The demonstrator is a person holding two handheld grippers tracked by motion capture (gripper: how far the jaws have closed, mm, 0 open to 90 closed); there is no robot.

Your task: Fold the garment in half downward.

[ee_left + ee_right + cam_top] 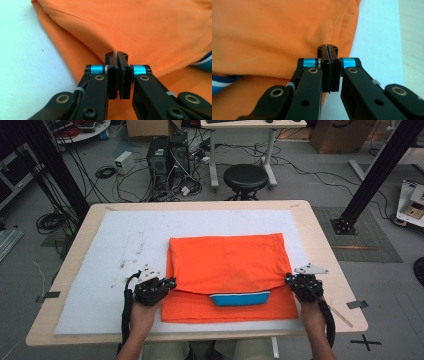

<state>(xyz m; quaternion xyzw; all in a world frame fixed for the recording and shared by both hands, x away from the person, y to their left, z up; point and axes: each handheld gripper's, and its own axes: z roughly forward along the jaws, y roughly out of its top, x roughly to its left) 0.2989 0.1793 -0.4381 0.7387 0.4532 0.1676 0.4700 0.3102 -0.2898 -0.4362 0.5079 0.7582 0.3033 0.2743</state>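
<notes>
An orange shirt lies folded on a white mat, its upper layer turned over the lower one. A blue collar peeks out under the front fold. My left gripper sits at the fold's left front corner, and in the left gripper view its jaws are shut, pinching the orange fabric edge. At the fold's right front corner, my right gripper is likewise shut on the shirt's edge. The collar shows at each gripper view's margin.
The mat covers most of a wooden table, with bare mat left of the shirt and a strip to its right. A tape mark sits near the right front corner. Beyond the table stand a black stool and computer towers.
</notes>
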